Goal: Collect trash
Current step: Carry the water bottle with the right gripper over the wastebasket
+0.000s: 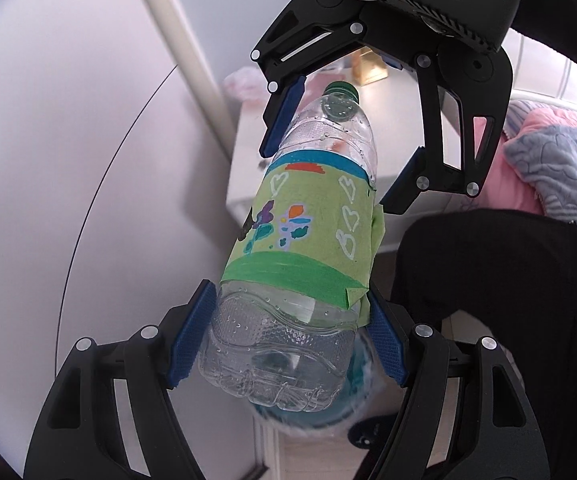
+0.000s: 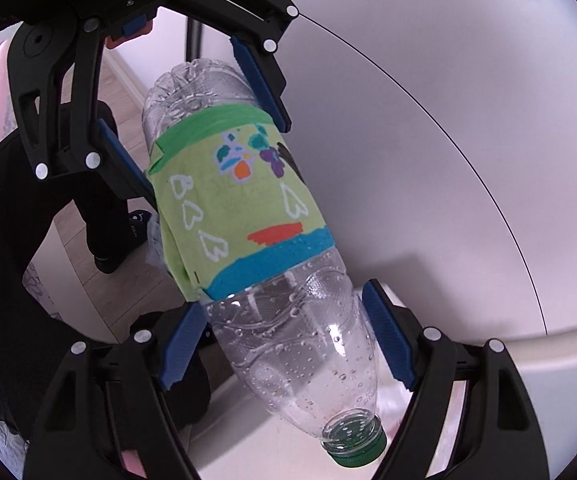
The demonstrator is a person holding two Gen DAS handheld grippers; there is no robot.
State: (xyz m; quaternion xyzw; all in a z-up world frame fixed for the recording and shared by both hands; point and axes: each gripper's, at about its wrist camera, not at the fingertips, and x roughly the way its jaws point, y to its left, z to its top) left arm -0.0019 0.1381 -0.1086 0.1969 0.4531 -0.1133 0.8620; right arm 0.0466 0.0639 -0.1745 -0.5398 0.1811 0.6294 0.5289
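A clear plastic bottle (image 1: 304, 216) with a green cap and a hand-painted green paper label hangs in the air between both grippers. My left gripper (image 1: 284, 344) is shut on the bottle's base end, both blue pads against it. My right gripper (image 2: 288, 344) sits around the bottle's shoulder near the cap; its left pad touches the bottle and its right pad stands a little off. In the left wrist view the right gripper (image 1: 340, 152) shows at the cap end. In the right wrist view the bottle (image 2: 248, 216) runs up to the left gripper (image 2: 204, 112).
A white cabinet door (image 1: 88, 160) fills the left. A white bedside table (image 1: 328, 184) with a small gold box lies beyond the bottle. A pink and grey blanket (image 1: 548, 160) lies at right. A blue-lined bin (image 1: 328, 412) sits below. The person's dark clothing (image 1: 508, 300) is close by.
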